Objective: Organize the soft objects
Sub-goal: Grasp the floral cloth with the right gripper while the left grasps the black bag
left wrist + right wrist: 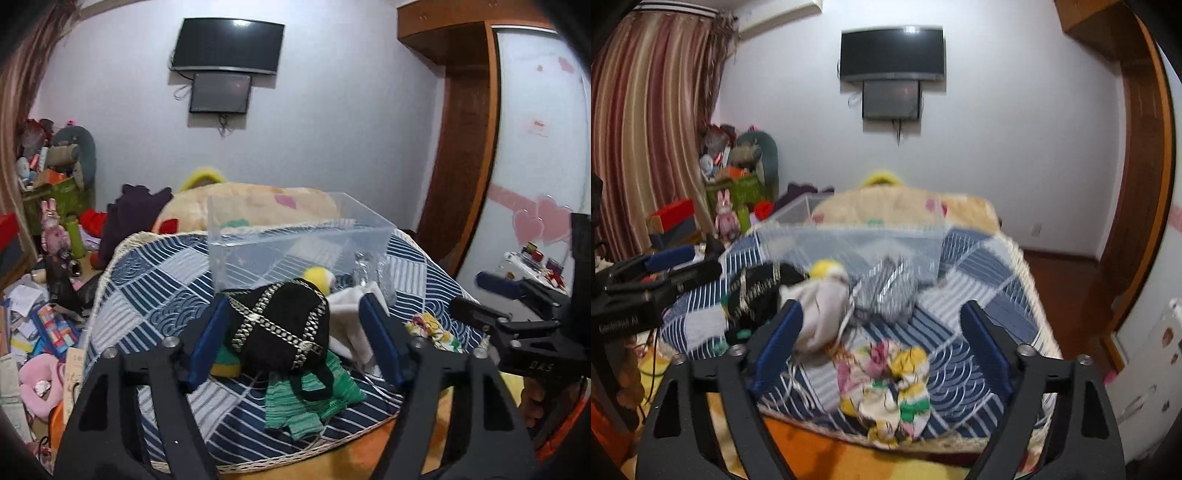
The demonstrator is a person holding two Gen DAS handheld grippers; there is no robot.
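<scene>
A pile of soft things lies on a blue patterned mat (147, 295). My left gripper (295, 332) is open around a black pouch with gold cross bands (280, 325); the jaws stand either side, not pressing it. A green knit piece (314, 402) lies under it, a white cloth (351, 314) and a yellow-headed plush (317, 277) behind. A clear plastic box (295, 236) stands beyond. My right gripper (882, 339) is open above a floral cloth (886, 380). The white cloth (820, 310), black pouch (757, 291) and a silver striped pouch (886, 291) lie ahead of it.
A beige blanket (258, 206) is heaped behind the box. Toys, boxes and papers clutter the floor at the left (44, 314). A wardrobe (465, 147) stands right, a TV (229, 44) on the far wall. The right gripper's body (517, 332) shows at the right.
</scene>
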